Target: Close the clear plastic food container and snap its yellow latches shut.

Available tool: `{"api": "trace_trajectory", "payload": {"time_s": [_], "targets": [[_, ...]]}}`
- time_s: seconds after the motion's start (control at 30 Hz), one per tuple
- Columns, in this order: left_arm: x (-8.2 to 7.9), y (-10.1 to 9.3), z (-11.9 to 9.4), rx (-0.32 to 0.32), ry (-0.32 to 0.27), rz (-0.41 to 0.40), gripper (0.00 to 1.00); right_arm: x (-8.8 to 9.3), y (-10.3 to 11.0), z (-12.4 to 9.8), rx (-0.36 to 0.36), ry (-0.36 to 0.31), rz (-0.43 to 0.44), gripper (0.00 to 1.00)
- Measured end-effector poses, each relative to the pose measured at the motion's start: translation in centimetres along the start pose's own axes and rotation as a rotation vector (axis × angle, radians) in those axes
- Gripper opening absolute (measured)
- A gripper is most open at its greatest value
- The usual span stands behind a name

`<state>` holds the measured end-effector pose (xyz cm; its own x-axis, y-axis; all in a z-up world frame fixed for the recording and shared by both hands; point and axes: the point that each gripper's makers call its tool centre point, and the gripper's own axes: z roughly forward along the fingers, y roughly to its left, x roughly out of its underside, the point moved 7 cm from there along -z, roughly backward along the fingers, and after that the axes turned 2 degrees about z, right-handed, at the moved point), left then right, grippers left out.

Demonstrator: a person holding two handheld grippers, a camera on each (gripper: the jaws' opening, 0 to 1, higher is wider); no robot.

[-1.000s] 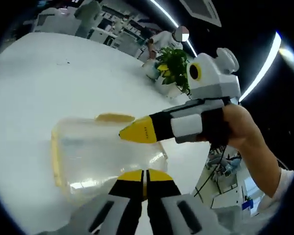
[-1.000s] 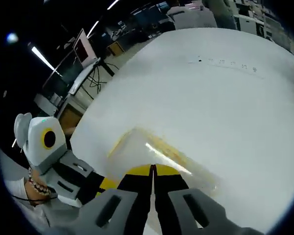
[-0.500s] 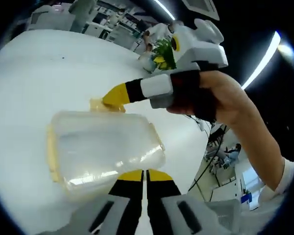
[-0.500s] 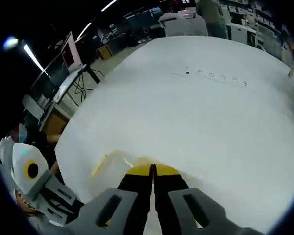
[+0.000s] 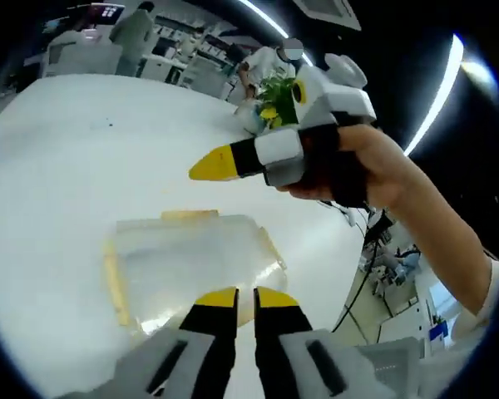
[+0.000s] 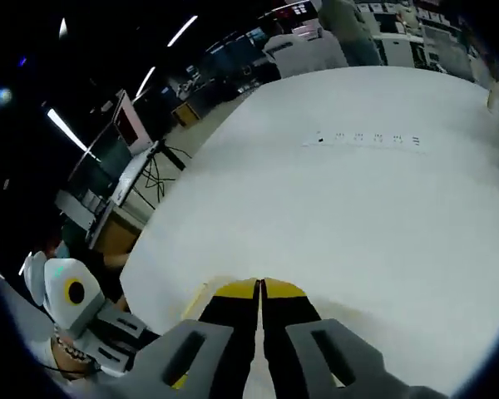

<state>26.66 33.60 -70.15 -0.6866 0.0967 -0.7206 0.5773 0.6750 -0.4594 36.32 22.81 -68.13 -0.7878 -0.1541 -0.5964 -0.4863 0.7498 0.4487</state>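
Tongs, left [image 5: 237, 297]: tips a narrow slit apart, gripping nothing, poised at the near edge of the container [image 5: 187, 262].
Tongs, right [image 5: 209, 165]: tips together, empty, raised above the container's far side, held in a hand [image 5: 358, 170].
Container: clear, lid down, lying flat on the white bench [image 5: 58, 174].
Latches: yellow strip [image 5: 114, 281] along the container's left side; another at its far edge.
Plant [image 5: 276, 98]: beyond the container, at the bench's far edge.

Each gripper has yellow-tipped black jaws on a grey-white body, the right gripper [image 5: 212, 164] held by a hand [image 5: 358, 170] with a white sleeve [image 5: 492, 301].
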Motion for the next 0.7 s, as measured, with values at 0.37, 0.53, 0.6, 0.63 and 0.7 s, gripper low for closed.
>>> {"api": "trace_trajectory", "payload": {"time_s": [0.37,0.53,0.6,0.63,0.7], "targets": [[1.2,-0.7,1.4,-0.042,0.105,0.593,0.00,1.9,1.3,0.3,0.086,0.468,-0.686,0.21],[2.1,-2.0,1.9,0.048,0.130,0.858,0.11,2.5,1.7,1.3,0.021,0.575,-0.738,0.28],[2.1,-2.2,1.5,0.082,0.121,0.836,0.20,2.5,1.6,1.7,0.009,0.601,-0.760,0.28],[2.1,-2.2,1.4,0.083,0.119,0.842,0.22,2.5,1.7,1.8,0.006,0.608,-0.754,0.28],[2.3,-1.9,1.3,0.084,0.145,0.895,0.22,2.5,1.8,2.3,-0.002,0.624,-0.763,0.31]]}}
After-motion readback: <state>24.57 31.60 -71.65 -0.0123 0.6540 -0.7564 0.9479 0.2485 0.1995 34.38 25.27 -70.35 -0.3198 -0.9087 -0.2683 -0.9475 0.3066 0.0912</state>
